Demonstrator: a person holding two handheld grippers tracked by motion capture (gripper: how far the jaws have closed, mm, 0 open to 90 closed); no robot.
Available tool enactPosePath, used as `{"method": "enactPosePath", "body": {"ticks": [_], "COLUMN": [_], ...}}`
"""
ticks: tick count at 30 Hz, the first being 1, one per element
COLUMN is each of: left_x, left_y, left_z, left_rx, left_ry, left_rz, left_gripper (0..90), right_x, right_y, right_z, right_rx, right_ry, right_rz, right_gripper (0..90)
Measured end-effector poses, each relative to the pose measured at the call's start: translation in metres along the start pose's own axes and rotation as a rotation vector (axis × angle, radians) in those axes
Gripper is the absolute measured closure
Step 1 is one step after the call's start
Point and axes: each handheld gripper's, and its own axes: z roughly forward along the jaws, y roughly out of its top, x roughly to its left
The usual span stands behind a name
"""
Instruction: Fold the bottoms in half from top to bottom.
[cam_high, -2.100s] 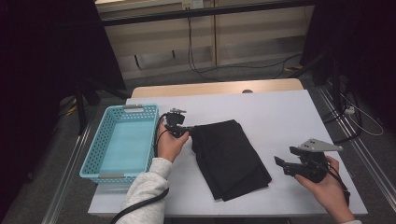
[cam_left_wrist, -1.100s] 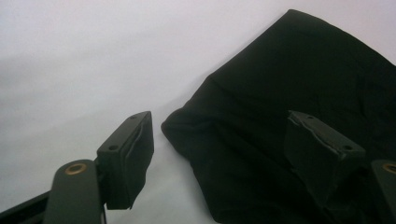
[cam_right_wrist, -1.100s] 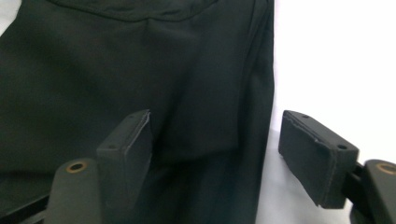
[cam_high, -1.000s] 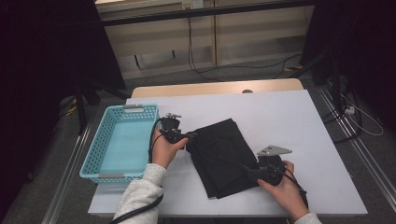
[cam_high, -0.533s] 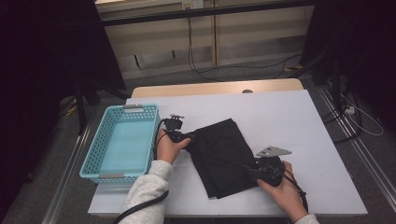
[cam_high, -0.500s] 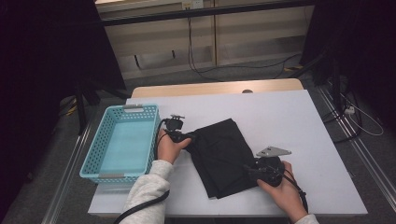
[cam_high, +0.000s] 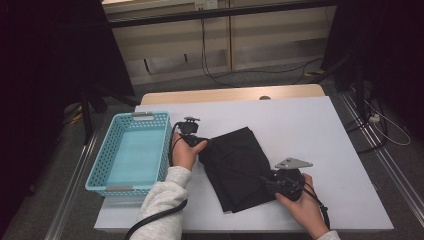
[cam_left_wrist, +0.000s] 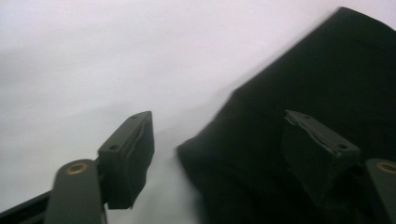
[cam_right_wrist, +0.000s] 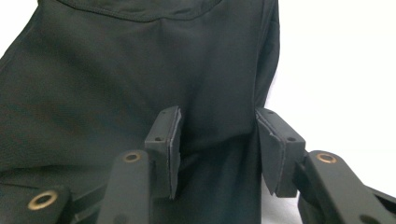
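A folded black cloth (cam_high: 235, 160) lies on the white table (cam_high: 300, 120). My left gripper (cam_high: 205, 143) is at the cloth's left corner. In the left gripper view its jaws (cam_left_wrist: 219, 135) stand open astride the cloth's edge (cam_left_wrist: 327, 70), one pad over bare table, and have just closed a little. My right gripper (cam_high: 265, 181) is at the cloth's near right edge. In the right gripper view its jaws (cam_right_wrist: 217, 126) have just been closing, with a ridge of cloth (cam_right_wrist: 116, 70) between the pads, which still stand apart.
A light blue plastic basket (cam_high: 95, 175) with nothing in it stands at the table's left, close beside my left hand. Bare white table lies behind and to the right of the cloth. Cables run over the floor beyond the table.
My right gripper came in from the right to the cloth's edge and narrowed its jaws over it. My left gripper slid slightly onto the cloth's left corner.
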Motion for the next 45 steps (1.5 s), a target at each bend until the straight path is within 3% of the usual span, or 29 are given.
{"method": "enactPosePath", "body": {"ticks": [3, 5, 14, 17, 22, 24, 29, 39, 45], "left_x": [-0.003, -0.007, -0.007, -0.007, -0.005, -0.003, -0.004, -0.006, -0.009], "left_y": [-0.005, -0.007, -0.005, -0.002, 0.0, -0.001, 0.003, 0.025, 0.041], "left_z": [0.011, 0.012, 0.008, 0.006, 0.002, 0.001, 0.001, -0.002, -0.01], "left_rx": [0.048, 0.044, 0.108, 0.139, 0.168, 0.172, 0.203, 0.291, 0.346], "left_ry": [0.031, 0.055, 0.069, 0.059, 0.033, 0.013, -0.022, -0.026, -0.018], "left_rz": [0.038, 0.073, 0.041, 0.036, 0.026, -0.009, -0.022, -0.096, -0.093], "left_gripper": [24.2, 24.3, 28.5, 33.0, 52.3, 60.8, 74.6, 78.9, 79.7], "right_x": [0.0, 0.001, 0.001, 0.003, 0.004, 0.004, 0.006, 0.005, 0.006], "right_y": [-0.001, -0.001, -0.002, -0.002, -0.002, -0.003, -0.002, 0.003, 0.004], "right_z": [0.0, 0.0, 0.0, 0.0, 0.0, 0.0, 0.0, -0.004, -0.007], "right_rx": [-0.004, -0.009, -0.011, -0.013, -0.016, -0.021, -0.016, -0.014, -0.029], "right_ry": [-0.002, -0.003, -0.004, 0.008, 0.022, 0.033, 0.049, 0.066, 0.077], "right_rz": [-0.001, -0.003, -0.005, 0.0, 0.008, 0.011, 0.016, 0.001, 0.001], "right_gripper": [53.1, 53.1, 55.0, 60.7, 66.7, 74.3, 79.8, 82.4, 82.8]}}
